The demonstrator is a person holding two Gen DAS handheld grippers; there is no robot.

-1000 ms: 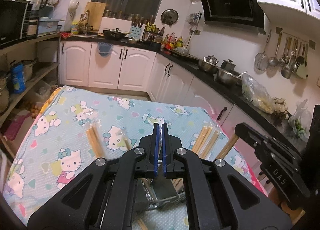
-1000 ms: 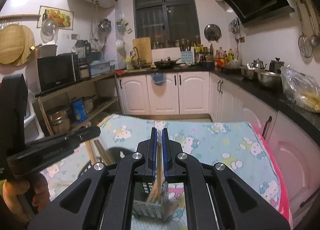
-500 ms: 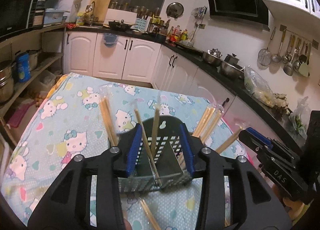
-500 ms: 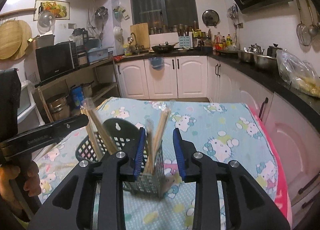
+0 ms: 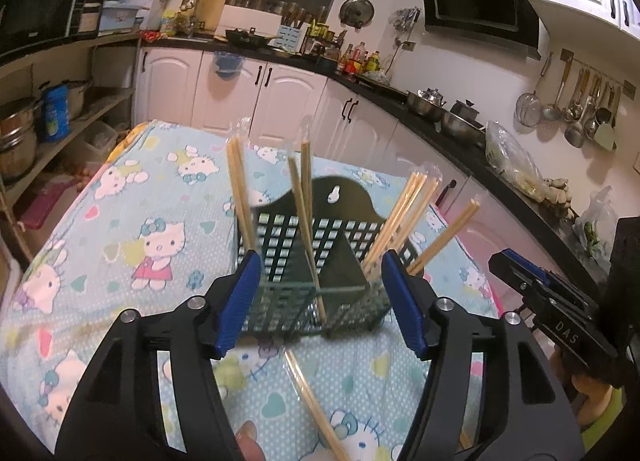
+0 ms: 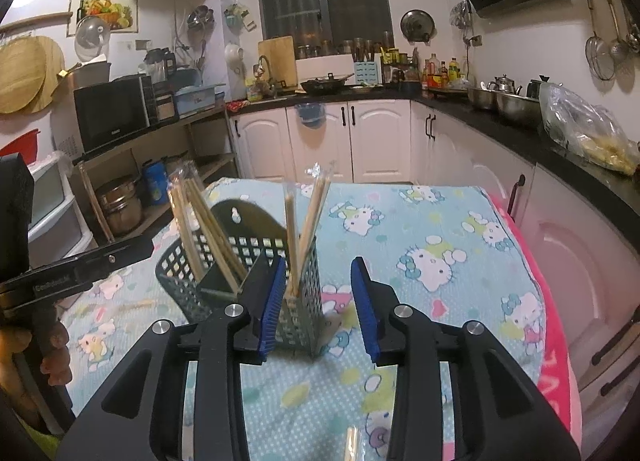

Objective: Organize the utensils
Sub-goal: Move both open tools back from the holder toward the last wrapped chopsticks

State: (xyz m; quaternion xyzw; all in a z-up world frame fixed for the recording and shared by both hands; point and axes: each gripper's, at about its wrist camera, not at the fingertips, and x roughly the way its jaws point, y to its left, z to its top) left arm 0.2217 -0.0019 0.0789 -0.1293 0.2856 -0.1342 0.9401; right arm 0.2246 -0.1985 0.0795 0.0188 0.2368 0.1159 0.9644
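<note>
The left tongs (image 5: 320,297) are seen spread wide, their jaws having just been opening; nothing is gripped, though the dark green utensil basket (image 5: 308,261) stands in the gap ahead of the blue pads (image 5: 240,301). The right tongs (image 6: 318,305) are parted less widely, also having just been opening, and nothing is held; the basket's right corner is seen just behind the left pad, whether touching cannot be told.

The basket (image 6: 240,257) is set upright on the surface, on a Hello Kitty cloth (image 5: 132,229), with its tall hanging tab at the far side. Wrapped pairs of chopsticks (image 5: 240,189) are stood in its compartments, long axes near vertical and tips fanned outward: one pair is leaned left, two rise near the middle divider, and a bundle (image 5: 404,217) is tilted to the right. One loose wrapped pair (image 5: 312,401) is laid flat on the cloth in front of the basket, between the left tongs' arms, its length running toward the camera.

White cabinets (image 6: 360,141) and a dark counter (image 6: 520,133) are seen beyond, well apart.
</note>
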